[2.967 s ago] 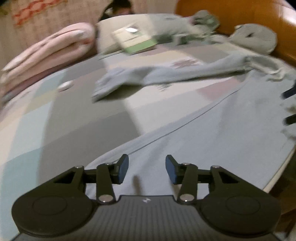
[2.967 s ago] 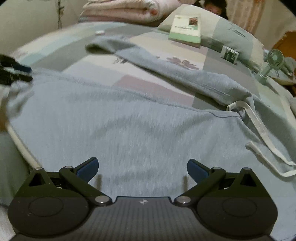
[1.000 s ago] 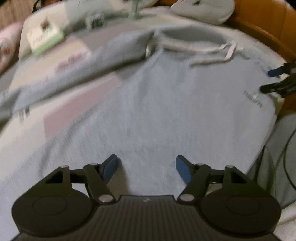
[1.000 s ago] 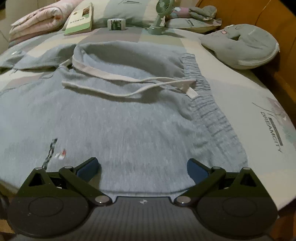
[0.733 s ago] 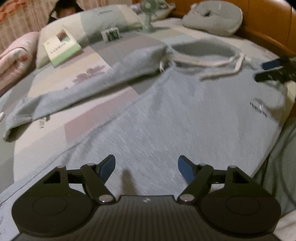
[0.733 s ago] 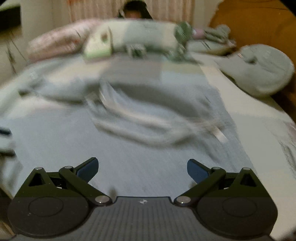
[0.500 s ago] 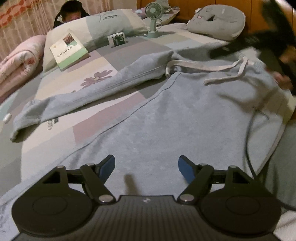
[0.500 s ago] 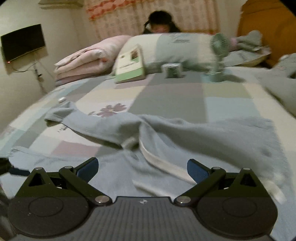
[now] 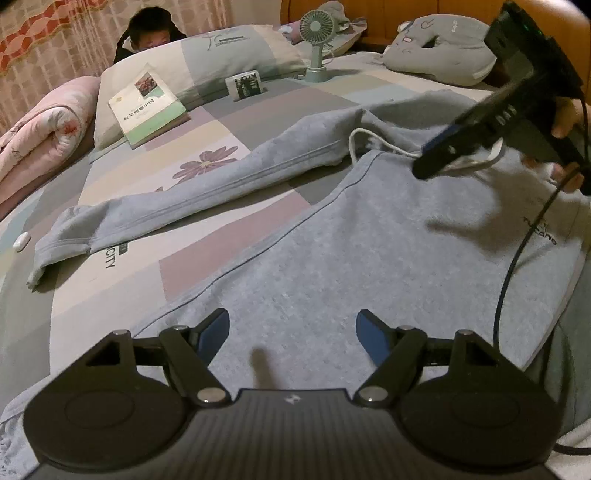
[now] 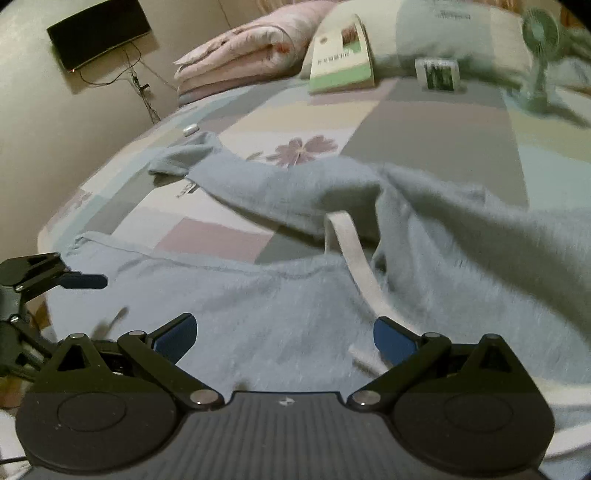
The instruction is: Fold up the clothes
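Observation:
A light blue hoodie [image 9: 369, 240] lies spread flat on the bed, one sleeve [image 9: 184, 199] stretched out to the left. My left gripper [image 9: 291, 332] hovers open over the hoodie's body, nothing between its fingers. My right gripper [image 10: 284, 336] is open too, low over the chest [image 10: 277, 302] by the neck. The white drawstring [image 10: 351, 258] runs down past its right finger. In the left wrist view the right gripper [image 9: 443, 151], held in a hand, points at the drawstring [image 9: 369, 138]. The right wrist view shows the left gripper [image 10: 74, 280] at the hoodie's left edge.
A book [image 9: 147, 107] leans on a pillow at the back, with a small box [image 9: 246, 83] and a green desk fan [image 9: 316, 40] beside it. A pink quilt [image 9: 37, 125] lies far left, a grey cushion [image 9: 443, 40] far right. A person [image 9: 147, 33] sits behind the pillow. A black cable [image 9: 517, 266] hangs over the hoodie's right edge.
My right gripper has swung left from the hoodie's right edge to the neck and drawstring. The left gripper has tilted up a little, its jaws unchanged.

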A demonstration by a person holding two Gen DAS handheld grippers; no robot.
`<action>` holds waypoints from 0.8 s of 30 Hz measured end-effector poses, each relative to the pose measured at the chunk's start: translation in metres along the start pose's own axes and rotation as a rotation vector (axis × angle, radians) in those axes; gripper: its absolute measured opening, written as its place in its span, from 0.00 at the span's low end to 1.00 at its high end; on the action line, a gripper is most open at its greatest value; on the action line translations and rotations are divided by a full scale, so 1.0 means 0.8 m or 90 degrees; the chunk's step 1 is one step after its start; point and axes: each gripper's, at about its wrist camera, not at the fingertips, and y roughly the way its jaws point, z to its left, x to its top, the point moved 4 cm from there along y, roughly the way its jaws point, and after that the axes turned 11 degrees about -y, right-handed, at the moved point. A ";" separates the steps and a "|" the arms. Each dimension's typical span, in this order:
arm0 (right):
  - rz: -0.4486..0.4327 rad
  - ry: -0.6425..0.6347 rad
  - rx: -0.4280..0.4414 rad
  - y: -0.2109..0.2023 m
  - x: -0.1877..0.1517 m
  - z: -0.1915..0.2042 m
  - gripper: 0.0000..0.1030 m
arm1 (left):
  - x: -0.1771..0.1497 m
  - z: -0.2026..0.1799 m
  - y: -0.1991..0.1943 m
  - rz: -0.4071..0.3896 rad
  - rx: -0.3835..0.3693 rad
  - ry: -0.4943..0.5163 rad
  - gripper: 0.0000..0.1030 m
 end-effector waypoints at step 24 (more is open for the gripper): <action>0.012 0.055 0.025 0.005 0.008 -0.033 1.00 | -0.003 0.002 -0.010 -0.005 0.008 -0.005 0.74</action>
